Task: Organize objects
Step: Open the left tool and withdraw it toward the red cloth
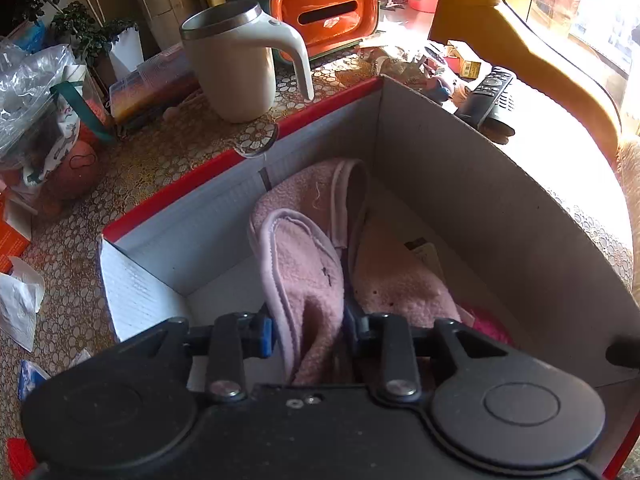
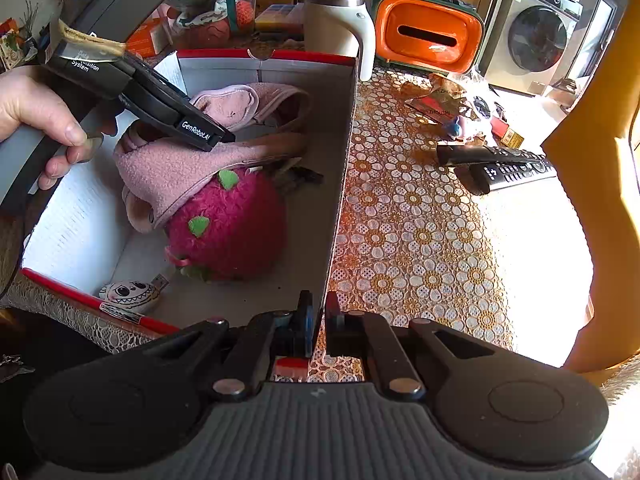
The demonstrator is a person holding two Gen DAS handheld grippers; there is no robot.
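A red-rimmed cardboard box (image 1: 460, 184) stands on the table; it also shows in the right wrist view (image 2: 344, 148). My left gripper (image 1: 308, 328) is inside the box, shut on a pink fleece slipper (image 1: 304, 276). In the right wrist view the left gripper (image 2: 216, 136) presses the pink slipper (image 2: 180, 172) above a magenta plush fruit (image 2: 236, 228). My right gripper (image 2: 319, 320) is shut on the box's right wall at its near end. A small skull-faced toy (image 2: 130, 294) lies in the box's near corner.
A white mug (image 1: 236, 64) and an orange tissue box (image 1: 324, 8) stand behind the box. Two black remotes (image 2: 504, 164) and wrappers (image 2: 448, 100) lie on the floral tablecloth (image 2: 420, 248) to the right. Bags and a plant sit at the left (image 1: 36, 92).
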